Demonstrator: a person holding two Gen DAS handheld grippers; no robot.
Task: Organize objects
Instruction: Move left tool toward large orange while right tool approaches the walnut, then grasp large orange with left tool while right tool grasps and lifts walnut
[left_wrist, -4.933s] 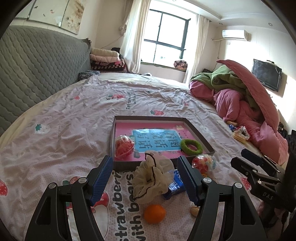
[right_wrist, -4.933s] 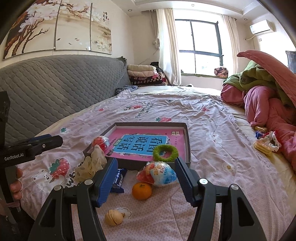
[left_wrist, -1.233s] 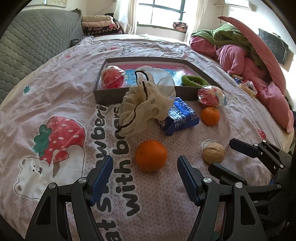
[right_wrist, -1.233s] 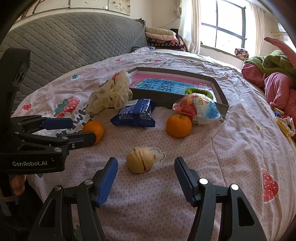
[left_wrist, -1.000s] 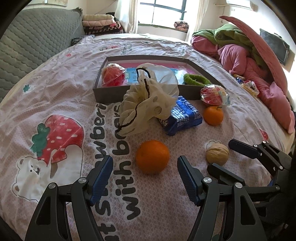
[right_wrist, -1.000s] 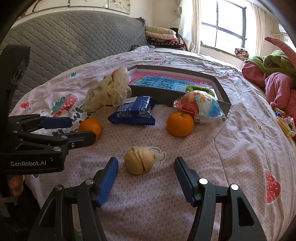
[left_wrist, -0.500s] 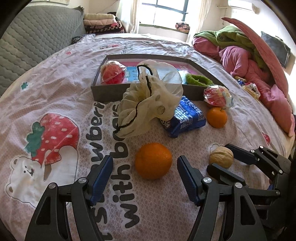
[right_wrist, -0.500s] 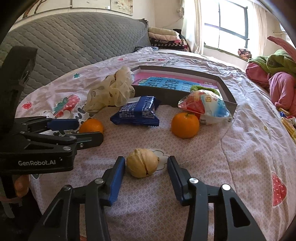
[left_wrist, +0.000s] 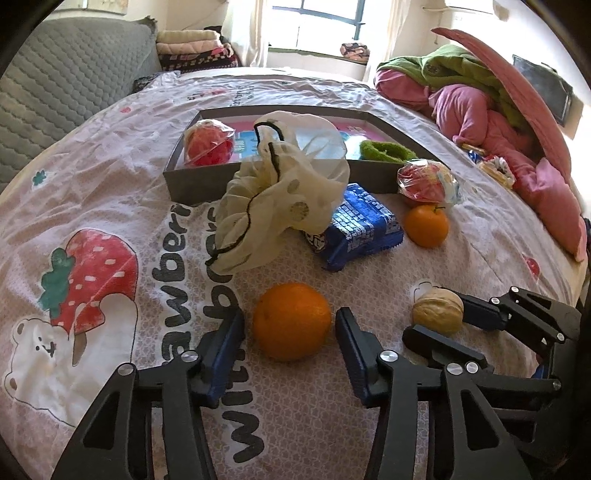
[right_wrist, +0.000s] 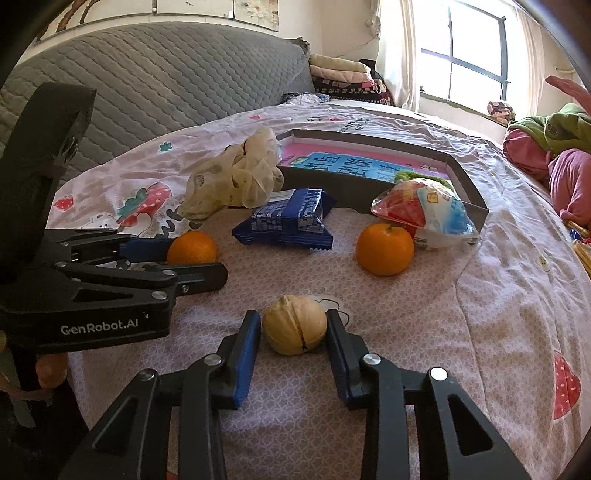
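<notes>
On the strawberry-print bedspread, I note my left gripper closing around the near orange; narrow gaps show beside both pads, so no grip yet. My right gripper is closing on the walnut, pads touching both its sides. A second orange, blue packet and cream pouch lie before the grey tray.

Bright window daylight; fisheye-warped edges
</notes>
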